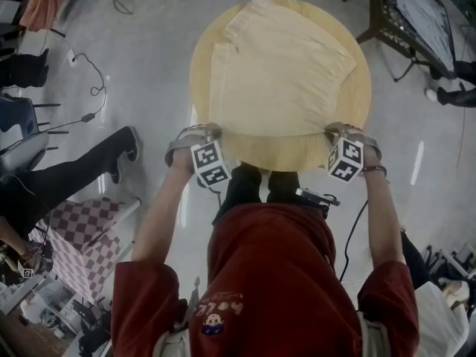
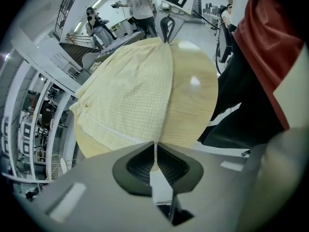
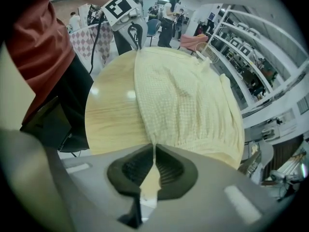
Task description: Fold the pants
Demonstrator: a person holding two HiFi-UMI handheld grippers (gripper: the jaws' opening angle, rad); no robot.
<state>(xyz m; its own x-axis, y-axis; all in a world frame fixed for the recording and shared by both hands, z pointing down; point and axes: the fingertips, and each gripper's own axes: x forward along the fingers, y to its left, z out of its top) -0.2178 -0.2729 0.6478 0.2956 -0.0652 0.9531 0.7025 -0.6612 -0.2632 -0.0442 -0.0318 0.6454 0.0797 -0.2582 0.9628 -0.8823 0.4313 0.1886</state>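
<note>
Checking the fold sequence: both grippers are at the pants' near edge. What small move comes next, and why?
Probably lift both corners slightly together. The left gripper and right gripper are each shut on the near edge of the yellow pants, which lie flat on the round table.

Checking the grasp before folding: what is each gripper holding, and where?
The pants: the left gripper and right gripper each have their jaws shut on a corner, at either end of the near edge.
</note>
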